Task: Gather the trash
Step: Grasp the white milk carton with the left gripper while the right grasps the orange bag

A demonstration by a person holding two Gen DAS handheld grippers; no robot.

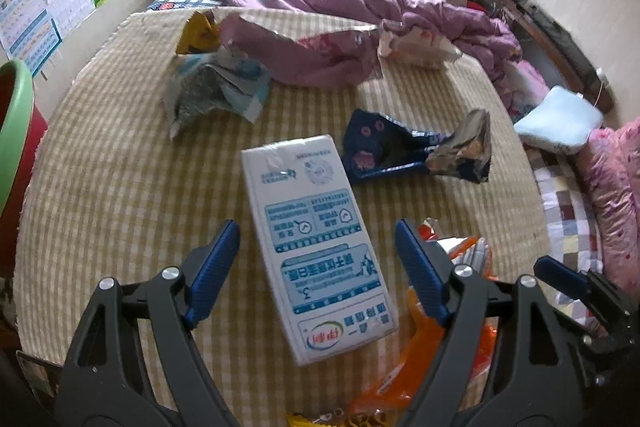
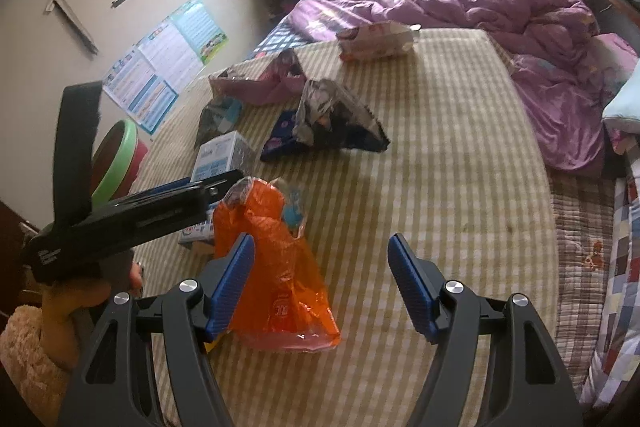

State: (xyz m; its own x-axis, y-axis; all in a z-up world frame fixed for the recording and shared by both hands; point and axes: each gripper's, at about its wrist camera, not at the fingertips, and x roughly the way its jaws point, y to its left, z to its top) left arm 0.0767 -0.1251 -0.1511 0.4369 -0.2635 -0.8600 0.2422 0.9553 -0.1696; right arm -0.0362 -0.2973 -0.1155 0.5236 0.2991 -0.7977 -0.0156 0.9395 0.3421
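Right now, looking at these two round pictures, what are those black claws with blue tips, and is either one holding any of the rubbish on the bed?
There is no robot: a person carries a two-finger gripper in each hand, each with a wide-angle camera looking along its fingers. One picture is from the left gripper, the other from the right gripper. The left one stands open around a white milk carton lying flat on the checked mat, not yet pinching it. The right one is open over the mat, an orange plastic bag beside its left finger. Further off lie a dark blue wrapper and other crumpled packets. Nothing is held.
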